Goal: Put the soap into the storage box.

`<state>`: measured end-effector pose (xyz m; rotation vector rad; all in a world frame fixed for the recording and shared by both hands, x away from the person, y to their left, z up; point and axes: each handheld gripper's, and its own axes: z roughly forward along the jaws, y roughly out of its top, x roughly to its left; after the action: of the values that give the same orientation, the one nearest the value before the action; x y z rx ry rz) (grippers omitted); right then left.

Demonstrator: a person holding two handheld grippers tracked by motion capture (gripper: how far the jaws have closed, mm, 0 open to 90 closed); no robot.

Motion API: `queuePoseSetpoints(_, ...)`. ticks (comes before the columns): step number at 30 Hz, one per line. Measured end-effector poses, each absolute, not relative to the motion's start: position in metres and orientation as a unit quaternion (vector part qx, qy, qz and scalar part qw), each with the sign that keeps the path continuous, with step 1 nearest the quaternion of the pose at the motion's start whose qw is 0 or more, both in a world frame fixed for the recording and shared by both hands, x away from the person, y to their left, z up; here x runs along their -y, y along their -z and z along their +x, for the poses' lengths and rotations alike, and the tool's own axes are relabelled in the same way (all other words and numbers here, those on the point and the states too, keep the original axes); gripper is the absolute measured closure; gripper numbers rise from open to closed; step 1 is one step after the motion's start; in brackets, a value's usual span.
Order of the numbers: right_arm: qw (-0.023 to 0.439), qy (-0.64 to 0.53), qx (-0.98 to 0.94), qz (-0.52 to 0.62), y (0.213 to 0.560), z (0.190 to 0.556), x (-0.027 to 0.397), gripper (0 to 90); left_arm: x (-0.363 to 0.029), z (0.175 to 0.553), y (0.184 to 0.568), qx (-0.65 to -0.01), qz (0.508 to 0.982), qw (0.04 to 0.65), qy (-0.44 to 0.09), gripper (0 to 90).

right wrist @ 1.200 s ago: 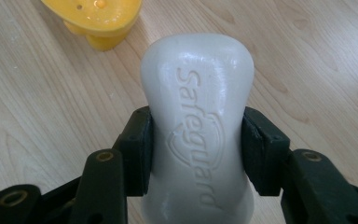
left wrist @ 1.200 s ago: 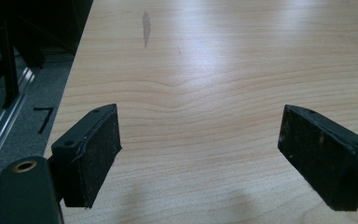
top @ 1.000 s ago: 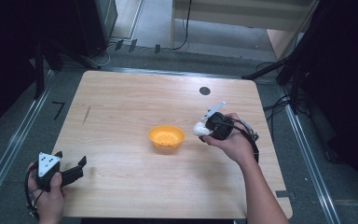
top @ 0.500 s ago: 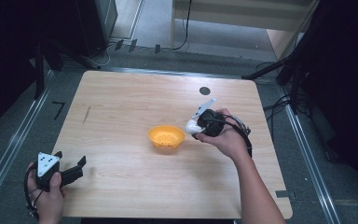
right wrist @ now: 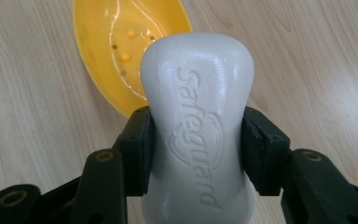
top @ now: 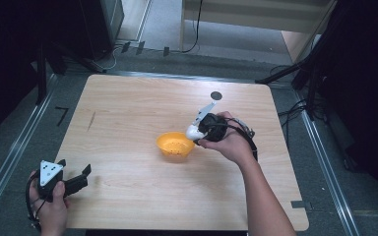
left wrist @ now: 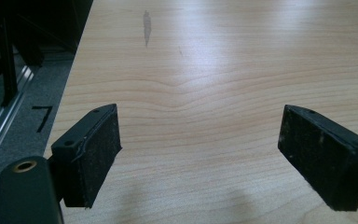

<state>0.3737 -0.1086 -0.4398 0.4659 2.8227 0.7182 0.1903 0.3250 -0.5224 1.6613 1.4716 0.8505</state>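
Over at the near left corner the left gripper (top: 74, 181) sits idle just off the table (top: 128, 103) edge, its jaws spread wide with nothing but bare wood between them — parked, I'd say, so the other hand has the whole top to itself. Its pads (left wrist: 98, 154) look worn but clean.

In the middle of the table sits the dish (top: 175, 144), a shallow orange soap dish with small drain holes in its floor, open side up and ready to receive. It stands alone, well apart from the dark round mark (top: 216, 95) farther back.

Just right of the dish, the right gripper (top: 197, 132) is clamped on the soap (right wrist: 196, 116) — a white bar squeezed across its narrow waist, which is likely why it sits so firmly: the pinched middle keeps a slick bar from sliding out. The bar points toward the dish, its rounded end at the near rim, lifted clear of the wood. From here the work looks close to done; the bar needs carrying over the bowl and lowering before the jaws let go, or it may tip off the rim.
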Motion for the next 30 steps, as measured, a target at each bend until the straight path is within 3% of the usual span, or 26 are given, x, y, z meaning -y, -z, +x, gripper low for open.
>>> queuePoseSetpoints(30,0.077,-0.229,-0.968,0.070,0.446,0.378,0.055,51.3,-0.326,0.191,0.522,-0.575,0.649,0.376,-0.327,13.8)
